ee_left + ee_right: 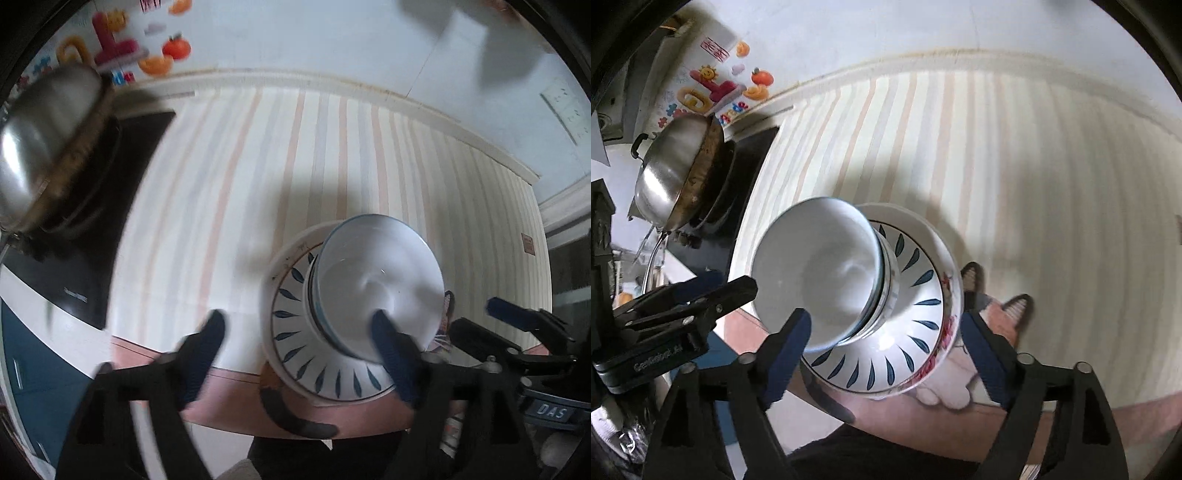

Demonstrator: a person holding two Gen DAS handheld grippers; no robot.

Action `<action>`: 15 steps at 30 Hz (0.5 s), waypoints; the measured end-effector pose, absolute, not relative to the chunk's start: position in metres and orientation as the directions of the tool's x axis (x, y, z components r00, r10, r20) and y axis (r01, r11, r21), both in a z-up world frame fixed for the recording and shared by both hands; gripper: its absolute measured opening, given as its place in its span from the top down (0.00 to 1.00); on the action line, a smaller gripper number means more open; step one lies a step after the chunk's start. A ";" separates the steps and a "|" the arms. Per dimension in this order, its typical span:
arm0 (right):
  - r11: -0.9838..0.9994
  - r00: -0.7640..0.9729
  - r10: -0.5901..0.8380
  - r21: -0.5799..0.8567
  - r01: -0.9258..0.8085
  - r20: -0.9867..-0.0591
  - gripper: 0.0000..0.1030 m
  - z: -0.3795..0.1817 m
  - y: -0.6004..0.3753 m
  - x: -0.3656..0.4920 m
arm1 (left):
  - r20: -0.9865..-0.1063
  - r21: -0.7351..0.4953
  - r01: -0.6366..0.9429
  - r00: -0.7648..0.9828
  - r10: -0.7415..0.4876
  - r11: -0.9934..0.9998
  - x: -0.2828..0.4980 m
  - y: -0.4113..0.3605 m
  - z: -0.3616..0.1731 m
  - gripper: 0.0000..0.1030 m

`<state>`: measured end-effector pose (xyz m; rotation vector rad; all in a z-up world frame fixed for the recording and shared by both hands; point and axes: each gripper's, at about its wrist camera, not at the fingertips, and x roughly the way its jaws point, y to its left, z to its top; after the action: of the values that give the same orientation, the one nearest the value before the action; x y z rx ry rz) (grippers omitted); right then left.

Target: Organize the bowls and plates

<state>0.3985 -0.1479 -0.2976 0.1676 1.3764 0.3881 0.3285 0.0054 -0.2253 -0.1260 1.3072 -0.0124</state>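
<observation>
A stack of white bowls (380, 284) sits on a white plate with blue leaf marks (295, 336), near the front edge of the striped counter. In the right wrist view the bowls (820, 273) stand on the leaf plate (916, 299), which rests on a flowered dish (955, 321). My left gripper (303, 354) is open, its right finger in front of the top bowl's rim. My right gripper (886, 354) is open and straddles the front of the stack without gripping it. The left gripper also shows in the right wrist view (701, 295).
A steel wok (676, 170) sits on a black stove (746, 177) at the left of the striped counter (1015, 166). Fruit stickers (716, 88) are on the back wall. Sandals (975, 280) lie on the pink floor below the counter's edge.
</observation>
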 end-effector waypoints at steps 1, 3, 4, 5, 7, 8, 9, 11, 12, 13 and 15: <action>0.932 0.164 0.350 0.324 -0.163 -0.922 0.11 -0.290 -0.148 0.393 | -0.957 -0.094 -0.055 0.280 -0.075 0.994 0.324 0.007 -0.220 0.15; 0.945 0.216 0.319 0.293 -0.145 -0.923 0.10 -0.272 -0.147 0.380 | -0.941 -0.072 -0.040 0.334 -0.055 0.997 0.313 0.011 -0.206 0.14; 0.954 0.250 0.295 0.268 -0.138 -0.922 0.09 -0.262 -0.146 0.373 | -0.935 -0.065 -0.035 0.351 -0.049 0.997 0.309 0.011 -0.202 0.14; 0.961 0.280 0.273 0.245 -0.131 -0.920 0.08 -0.253 -0.144 0.366 | -0.927 -0.061 -0.030 0.371 -0.045 0.998 0.304 0.014 -0.195 0.14; 0.971 0.335 0.236 0.210 -0.114 -0.912 0.07 -0.236 -0.143 0.350 | -0.909 -0.067 -0.018 0.414 -0.054 0.998 0.293 0.017 -0.181 0.14; 0.975 0.353 0.222 0.197 -0.105 -0.909 0.07 -0.228 -0.143 0.343 | -0.900 -0.067 -0.010 0.432 -0.056 0.998 0.286 0.019 -0.173 0.14; 0.977 0.372 0.212 0.190 -0.096 -0.904 0.06 -0.220 -0.143 0.335 | -0.892 -0.065 0.000 0.449 -0.058 0.998 0.279 0.020 -0.165 0.14; 0.980 0.411 0.201 0.185 -0.078 -0.889 0.05 -0.202 -0.144 0.317 | -0.876 -0.060 0.015 0.478 -0.060 0.998 0.264 0.022 -0.150 0.14; 0.980 0.422 0.196 0.183 -0.072 -0.885 0.05 -0.195 -0.144 0.310 | -0.872 -0.062 0.023 0.486 -0.065 0.998 0.260 0.023 -0.147 0.14; 0.982 0.437 0.189 0.178 -0.066 -0.879 0.05 -0.185 -0.145 0.300 | -0.864 -0.065 0.030 0.499 -0.071 0.997 0.252 0.025 -0.140 0.14; 0.983 0.468 0.179 0.173 -0.056 -0.866 0.04 -0.170 -0.145 0.284 | -0.845 -0.053 0.041 0.530 -0.067 0.998 0.235 0.025 -0.126 0.14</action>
<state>0.2845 -0.1446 -0.1696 0.1258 1.0750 0.1445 0.2354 0.0246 -0.1255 -0.0278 1.0103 -0.0646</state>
